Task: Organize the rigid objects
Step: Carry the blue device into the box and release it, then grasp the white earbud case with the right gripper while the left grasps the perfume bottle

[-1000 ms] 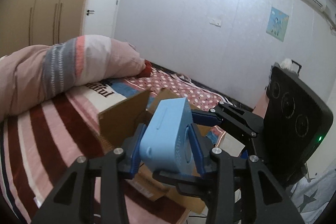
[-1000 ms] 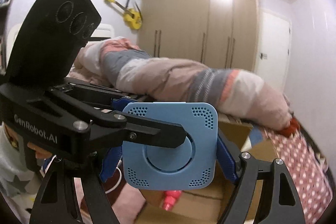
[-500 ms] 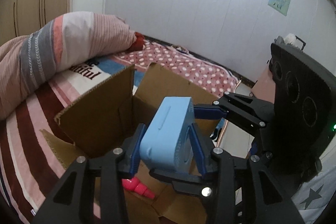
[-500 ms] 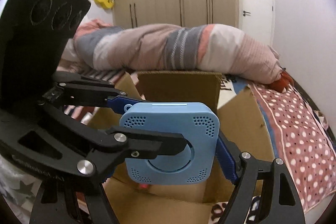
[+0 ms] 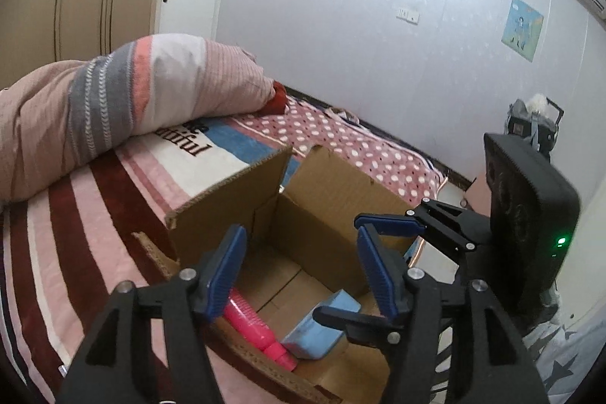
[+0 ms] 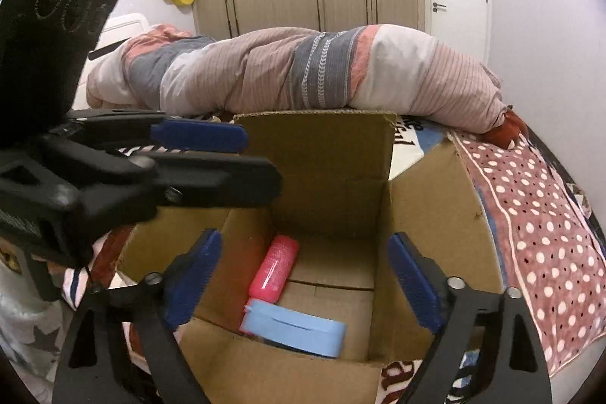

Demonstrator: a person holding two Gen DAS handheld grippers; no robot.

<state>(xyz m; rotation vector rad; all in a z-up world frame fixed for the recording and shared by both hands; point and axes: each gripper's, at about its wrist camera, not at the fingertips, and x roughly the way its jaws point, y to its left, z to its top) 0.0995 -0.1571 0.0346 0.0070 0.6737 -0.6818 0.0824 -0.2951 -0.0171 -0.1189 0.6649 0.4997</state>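
- Dark lettering on the blanket (image 5: 197,146), beyond the left gripper (image 5: 303,271), shows upside down; I cannot read it.
- No other text is legible.

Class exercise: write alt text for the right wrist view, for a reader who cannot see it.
An open cardboard box on a bed holds a pink bottle and a flat blue case, lying close together. The open, empty right gripper hangs above it, the left gripper reaching in from the left. Rolled bedding lies behind.
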